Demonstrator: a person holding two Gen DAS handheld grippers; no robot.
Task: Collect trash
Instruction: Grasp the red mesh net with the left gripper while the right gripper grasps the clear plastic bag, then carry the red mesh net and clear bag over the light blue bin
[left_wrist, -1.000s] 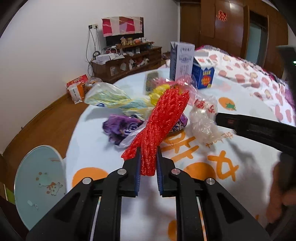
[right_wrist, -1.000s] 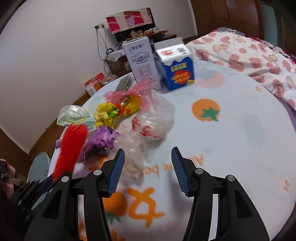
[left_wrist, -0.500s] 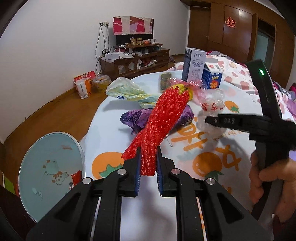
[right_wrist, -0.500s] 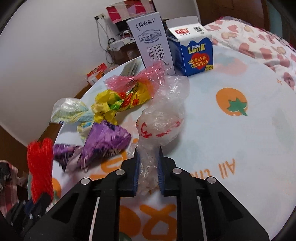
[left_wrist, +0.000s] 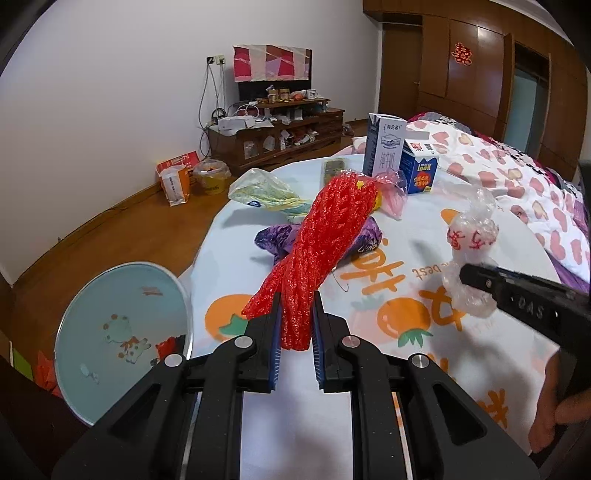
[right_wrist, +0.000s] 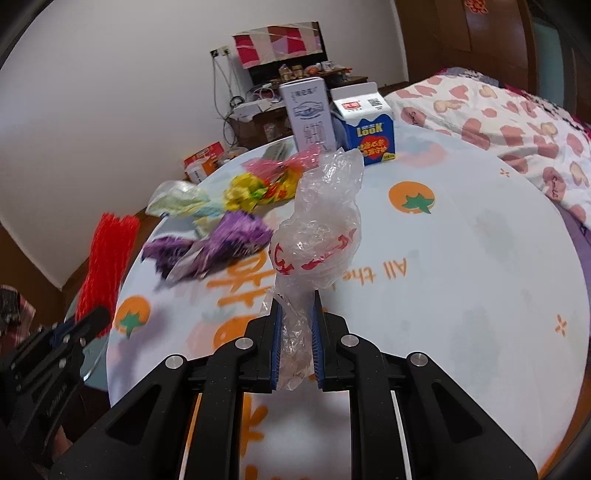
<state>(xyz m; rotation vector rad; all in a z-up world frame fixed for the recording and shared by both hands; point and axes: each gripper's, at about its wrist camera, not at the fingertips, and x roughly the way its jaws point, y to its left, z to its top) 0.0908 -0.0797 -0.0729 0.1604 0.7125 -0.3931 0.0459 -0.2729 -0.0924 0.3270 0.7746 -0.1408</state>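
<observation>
My left gripper is shut on a red foam net, held up over the table's near edge. My right gripper is shut on a clear plastic bag with red print, lifted off the cloth; the same bag shows at the right of the left wrist view. On the table lie a purple wrapper, a yellow wrapper with pink film and a pale green bag. Two cartons stand at the far side: a tall white one and a blue one.
The round table has a white cloth with orange prints. A round light-blue tray stands beside the table at lower left. A bed with heart-print bedding is on the right. A wooden TV shelf stands by the far wall.
My right gripper closed on the clear plastic bag and lifted it off the table. My left gripper drew back from the pile with the red net, bringing the blue tray into view.
</observation>
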